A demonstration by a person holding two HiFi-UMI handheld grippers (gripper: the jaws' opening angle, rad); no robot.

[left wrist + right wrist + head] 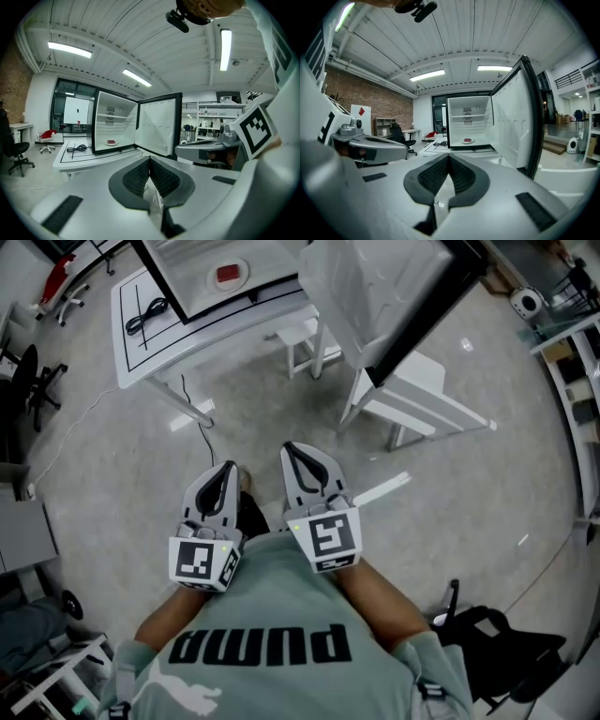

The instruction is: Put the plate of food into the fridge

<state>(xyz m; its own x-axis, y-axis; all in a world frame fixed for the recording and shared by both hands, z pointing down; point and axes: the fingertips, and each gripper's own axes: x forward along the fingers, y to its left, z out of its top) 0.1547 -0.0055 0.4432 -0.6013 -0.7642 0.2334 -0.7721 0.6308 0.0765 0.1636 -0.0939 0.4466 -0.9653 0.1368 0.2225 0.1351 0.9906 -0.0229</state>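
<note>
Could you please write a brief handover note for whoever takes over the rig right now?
Left claw: shut, empty, held near the person's waist.
Right claw: shut, empty, beside the left claw.
Small round white plate with red food: on the floor of the white mini fridge with a black frame, which stands on the low white table; its door is open.
Done: the plate is inside.
Left: probably only closing the door, if wanted.

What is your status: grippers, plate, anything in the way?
Left gripper shut, empty; right gripper shut, empty. Plate of food inside the fridge, door open. No obstacle seen before the fridge.
</note>
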